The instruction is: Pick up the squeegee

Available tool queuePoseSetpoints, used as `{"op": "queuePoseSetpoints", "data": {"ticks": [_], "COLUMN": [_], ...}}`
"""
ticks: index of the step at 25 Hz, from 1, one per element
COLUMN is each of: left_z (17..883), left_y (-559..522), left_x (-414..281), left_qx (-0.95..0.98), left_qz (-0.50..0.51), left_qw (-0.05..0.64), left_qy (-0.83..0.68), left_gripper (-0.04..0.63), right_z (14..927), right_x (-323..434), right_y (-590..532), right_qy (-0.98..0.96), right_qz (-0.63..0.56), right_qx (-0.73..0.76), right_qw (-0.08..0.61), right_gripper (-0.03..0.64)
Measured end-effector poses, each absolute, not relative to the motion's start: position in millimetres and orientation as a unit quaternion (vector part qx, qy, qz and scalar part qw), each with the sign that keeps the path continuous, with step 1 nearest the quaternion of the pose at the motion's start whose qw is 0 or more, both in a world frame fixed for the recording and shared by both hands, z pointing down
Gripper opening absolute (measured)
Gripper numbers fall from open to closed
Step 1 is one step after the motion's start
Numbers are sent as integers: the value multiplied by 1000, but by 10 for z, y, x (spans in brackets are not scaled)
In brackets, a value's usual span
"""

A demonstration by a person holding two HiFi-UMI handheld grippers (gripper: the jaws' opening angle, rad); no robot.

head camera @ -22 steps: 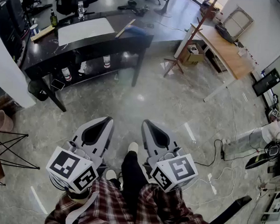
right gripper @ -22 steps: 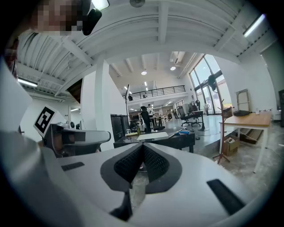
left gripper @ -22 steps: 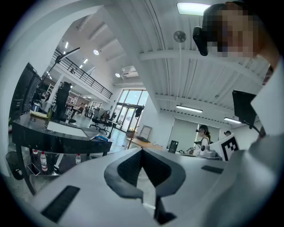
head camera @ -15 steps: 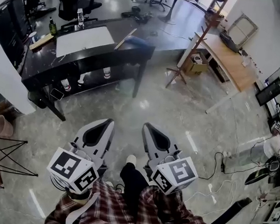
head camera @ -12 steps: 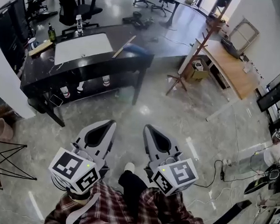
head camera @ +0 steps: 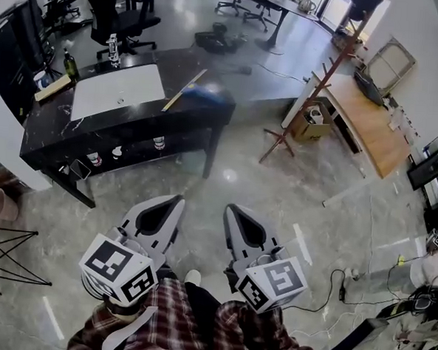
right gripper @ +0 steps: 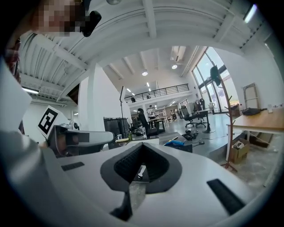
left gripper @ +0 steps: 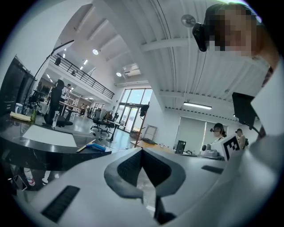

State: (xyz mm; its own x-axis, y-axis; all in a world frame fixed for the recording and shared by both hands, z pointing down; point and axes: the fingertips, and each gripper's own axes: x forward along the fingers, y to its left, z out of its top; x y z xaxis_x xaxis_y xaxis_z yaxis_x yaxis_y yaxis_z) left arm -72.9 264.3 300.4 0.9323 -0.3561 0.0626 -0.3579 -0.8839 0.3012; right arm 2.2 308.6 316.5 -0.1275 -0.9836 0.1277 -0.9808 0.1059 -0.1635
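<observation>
Squeegee (head camera: 209, 96) first: I see it as a blue shape on the far right end of the black table (head camera: 55, 135), blurred in the head view. A pale wooden stick (head camera: 183, 89) lies slanted just to its left, and I cannot tell whether that stick is its handle. Left of the stick, a white sheet (head camera: 117, 90) covers the middle of the same top. A green bottle (head camera: 68, 64) and a clear bottle (head camera: 113, 51) stand along the table's far left side.

Both tools are near me, low over the grey marbled floor (head camera: 277, 189) and well apart from the table. The left gripper (head camera: 179, 199) is clenched, with its two tips meeting and nothing between them. Its own view shows the same (left gripper: 142, 150), with the squeegee (left gripper: 98, 147) far off to the left on the dark tabletop. The right gripper (head camera: 229, 207) sits beside it, a gap of floor between the two, and it is also clenched on nothing. In the right gripper view (right gripper: 142, 145) the tips touch, and the squeegee (right gripper: 175, 142) shows just right of them in the distance.

Right of the table stands a wooden coat stand (head camera: 313, 87) with a cardboard box (head camera: 310, 113) at its foot, and a light wooden desk (head camera: 370, 117) lies beyond. My plaid sleeves (head camera: 187, 328) fill the near edge.
</observation>
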Motion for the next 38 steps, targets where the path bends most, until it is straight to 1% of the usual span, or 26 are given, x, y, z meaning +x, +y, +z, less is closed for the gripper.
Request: {"op": "queuePoseSetpoints", "data": {"ticks": [4, 9, 16, 21, 30, 38], "left_z": [3120, 3091, 2811, 2766, 2953, 2944], "left_y": [2303, 1670, 635, 4, -726, -1410], "left_x": [-637, -426, -85, 27, 297, 848], "left_qx": [967, 968, 978, 980, 976, 967], "left_qz": [7, 0, -16, -21, -11, -18], "left_qw": [166, 162, 127, 113, 133, 137], "left_qy": [-194, -190, -167, -160, -172, -212], "left_gripper": [9, 9, 9, 9, 9, 9], "right_z": [3330, 3344, 3037, 3041, 3233, 3227], "right_x": [99, 310, 623, 748, 1150, 1737], "right_y": [2764, 2156, 980, 377, -217, -938], "right_qy": [748, 745, 741, 734, 722, 749], "right_qz": [-121, -117, -79, -72, -94, -96], "right_qx": [-652, -657, -667, -676, -686, -655], "right_qw": [-1, -4, 5, 12, 4, -5], "right_gripper": [11, 11, 11, 11, 11, 11]}}
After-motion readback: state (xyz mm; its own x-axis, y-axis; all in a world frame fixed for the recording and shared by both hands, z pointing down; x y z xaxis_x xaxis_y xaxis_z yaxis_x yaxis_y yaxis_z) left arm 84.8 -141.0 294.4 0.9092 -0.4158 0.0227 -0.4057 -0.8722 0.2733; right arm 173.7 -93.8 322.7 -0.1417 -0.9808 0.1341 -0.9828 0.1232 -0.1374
